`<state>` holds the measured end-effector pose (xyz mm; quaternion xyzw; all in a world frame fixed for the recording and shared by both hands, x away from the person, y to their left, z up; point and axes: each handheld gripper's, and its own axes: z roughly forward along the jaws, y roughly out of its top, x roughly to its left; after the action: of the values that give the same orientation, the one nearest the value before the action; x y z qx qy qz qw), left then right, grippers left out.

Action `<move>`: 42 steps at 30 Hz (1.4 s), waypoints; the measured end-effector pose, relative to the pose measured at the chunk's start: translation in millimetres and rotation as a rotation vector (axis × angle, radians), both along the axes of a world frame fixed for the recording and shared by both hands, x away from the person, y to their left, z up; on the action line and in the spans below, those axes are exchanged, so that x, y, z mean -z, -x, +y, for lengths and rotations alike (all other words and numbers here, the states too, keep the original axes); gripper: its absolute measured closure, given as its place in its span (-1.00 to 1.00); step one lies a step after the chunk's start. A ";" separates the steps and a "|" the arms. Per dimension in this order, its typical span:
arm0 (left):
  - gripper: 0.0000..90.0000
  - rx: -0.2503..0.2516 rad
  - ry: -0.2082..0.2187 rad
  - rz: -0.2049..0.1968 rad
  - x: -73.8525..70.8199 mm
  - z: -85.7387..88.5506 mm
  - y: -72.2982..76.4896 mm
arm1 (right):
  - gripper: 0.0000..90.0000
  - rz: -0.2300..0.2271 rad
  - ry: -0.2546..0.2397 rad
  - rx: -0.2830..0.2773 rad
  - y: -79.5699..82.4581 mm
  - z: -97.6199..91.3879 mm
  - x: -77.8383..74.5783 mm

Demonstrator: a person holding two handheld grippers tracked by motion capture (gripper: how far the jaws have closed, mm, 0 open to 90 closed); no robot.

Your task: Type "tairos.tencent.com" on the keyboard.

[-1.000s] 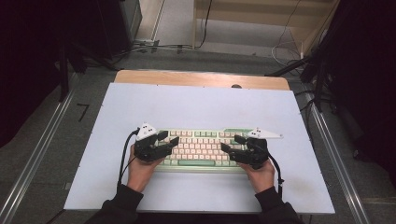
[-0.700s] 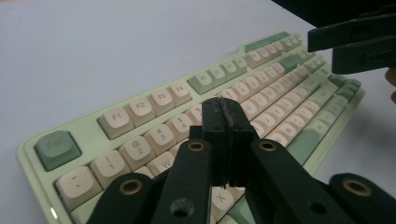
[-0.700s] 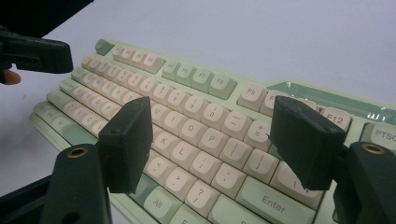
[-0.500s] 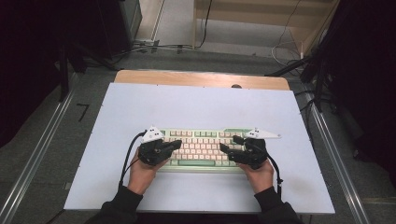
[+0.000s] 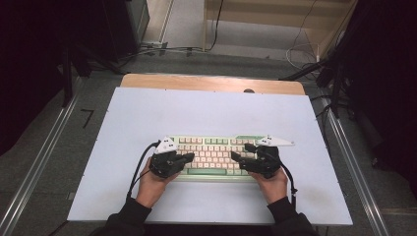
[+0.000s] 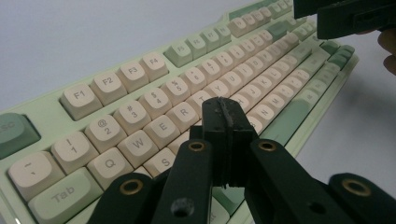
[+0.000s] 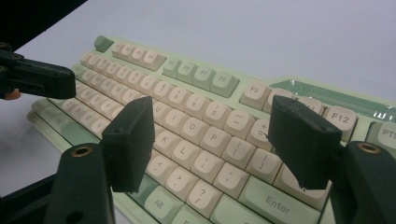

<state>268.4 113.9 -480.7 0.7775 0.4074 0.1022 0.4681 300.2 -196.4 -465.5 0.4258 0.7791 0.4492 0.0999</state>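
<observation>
Mint-green keyboard (image 5: 216, 156) with cream keycaps and a few darker green ones (Tab, Enter, spacebar, some F keys). It's lying flat, right way up, on the pale blue mat (image 5: 206, 115), long side running left-right, toward the mat's near edge and about centred between its left and right edges. Legends face the person, Esc end on their left.

A keyboard (image 5: 216, 155) lies on the table (image 5: 147, 113), near its front edge.
</observation>
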 end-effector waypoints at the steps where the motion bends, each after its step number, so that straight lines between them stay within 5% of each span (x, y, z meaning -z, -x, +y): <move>1: 1.00 0.002 -0.005 0.004 0.6 -0.6 -0.2 | -0.33 0.001 0.002 -0.001 0.0 0.1 0.3; 11: 1.00 0.036 -0.065 0.041 8.0 -9.6 -1.1 | -0.33 0.008 0.006 -0.005 0.3 1.9 1.4; 27: 1.00 0.034 -0.110 0.025 11.0 -15.1 0.7 | -0.32 0.007 0.013 -0.008 0.4 3.6 2.5; 32: 0.36 -0.033 0.010 -0.046 -0.9 -3.8 3.1 | -0.32 0.008 0.010 -0.004 0.5 1.8 2.0; 35: -0.18 -0.120 0.025 -0.098 -3.5 4.2 3.0 | -0.31 0.003 0.007 -0.004 -0.2 1.7 2.0; 39: -0.33 -0.211 0.065 -0.086 -2.4 15.6 -0.1 | -0.24 0.005 0.013 -0.001 0.1 2.3 2.3; 42: -0.34 -0.249 0.076 -0.078 -1.4 21.2 -1.6 | 0.22 -0.024 0.020 0.003 1.4 3.2 1.4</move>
<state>270.0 135.0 -479.3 0.6980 0.4857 0.1743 0.4966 298.7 -193.1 -466.8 0.4204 0.7817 0.4463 0.1145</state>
